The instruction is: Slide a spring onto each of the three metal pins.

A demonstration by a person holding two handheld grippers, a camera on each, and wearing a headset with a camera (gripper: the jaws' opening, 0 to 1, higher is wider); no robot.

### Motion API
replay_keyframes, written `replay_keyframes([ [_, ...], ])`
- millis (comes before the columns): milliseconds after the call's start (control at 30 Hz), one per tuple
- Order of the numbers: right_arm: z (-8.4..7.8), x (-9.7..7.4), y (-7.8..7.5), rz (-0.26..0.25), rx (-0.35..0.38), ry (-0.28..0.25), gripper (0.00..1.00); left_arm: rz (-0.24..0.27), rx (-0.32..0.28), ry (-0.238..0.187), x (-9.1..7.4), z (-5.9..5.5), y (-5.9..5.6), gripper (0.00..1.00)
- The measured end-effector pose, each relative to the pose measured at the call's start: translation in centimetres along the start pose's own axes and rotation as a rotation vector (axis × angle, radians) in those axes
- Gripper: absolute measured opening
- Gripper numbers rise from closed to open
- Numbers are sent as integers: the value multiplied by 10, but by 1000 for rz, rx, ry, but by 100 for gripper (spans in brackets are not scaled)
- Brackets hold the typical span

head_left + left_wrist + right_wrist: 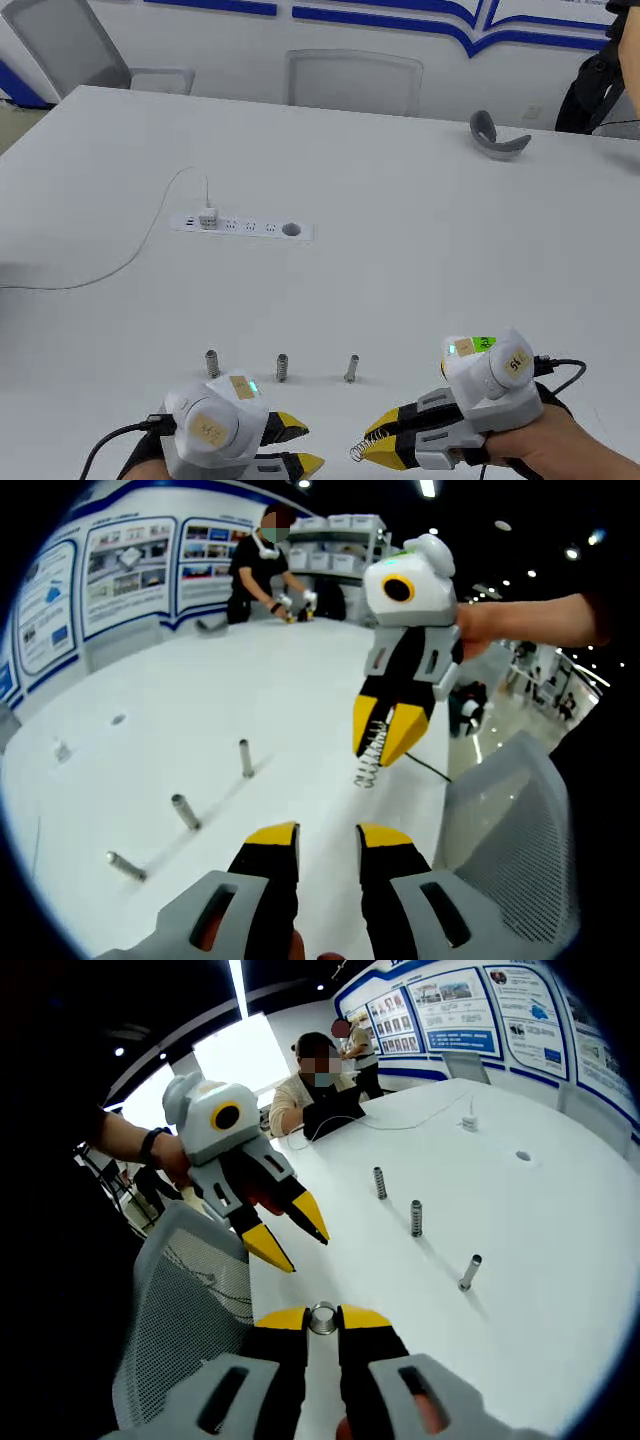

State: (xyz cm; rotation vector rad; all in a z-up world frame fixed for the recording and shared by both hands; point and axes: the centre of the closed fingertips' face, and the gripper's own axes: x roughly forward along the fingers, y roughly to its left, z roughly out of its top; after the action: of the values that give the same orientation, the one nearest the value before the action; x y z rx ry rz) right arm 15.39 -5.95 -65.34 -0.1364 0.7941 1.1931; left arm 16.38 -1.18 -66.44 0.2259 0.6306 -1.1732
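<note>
currently | step: last spring | right gripper [372, 442] clamped on spring [357, 451], just in front of bare pin [351, 368] | left gripper [300, 447] jaws apart, empty, front-left of bare pin | middle pin [282, 367], left pin [212, 363] carry springs | advice: align coil bore with bare pin's axis, lower straight

White table [400, 280] (pins [282, 367], power strip [245, 227])

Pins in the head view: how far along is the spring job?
Done: the left pin and middle pin each carry a spring. In hand: the right gripper grips the third spring in its jaws. Left: the bare right pin.
</note>
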Motion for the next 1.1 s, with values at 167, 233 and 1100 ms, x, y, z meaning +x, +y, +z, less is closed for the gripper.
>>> replay_keyframes([
  [167,-1,-3,-8,-24,3,-1,12,23,-11,-1,-1,-1,6,25],
  [233,0,-4,-10,-32,2,0,12,33,-22,-4,-2,-1,10,26],
  [1100,2,-9,-51,-129,6,65,12,131,-103,-17,-15,-11,39,38],
])
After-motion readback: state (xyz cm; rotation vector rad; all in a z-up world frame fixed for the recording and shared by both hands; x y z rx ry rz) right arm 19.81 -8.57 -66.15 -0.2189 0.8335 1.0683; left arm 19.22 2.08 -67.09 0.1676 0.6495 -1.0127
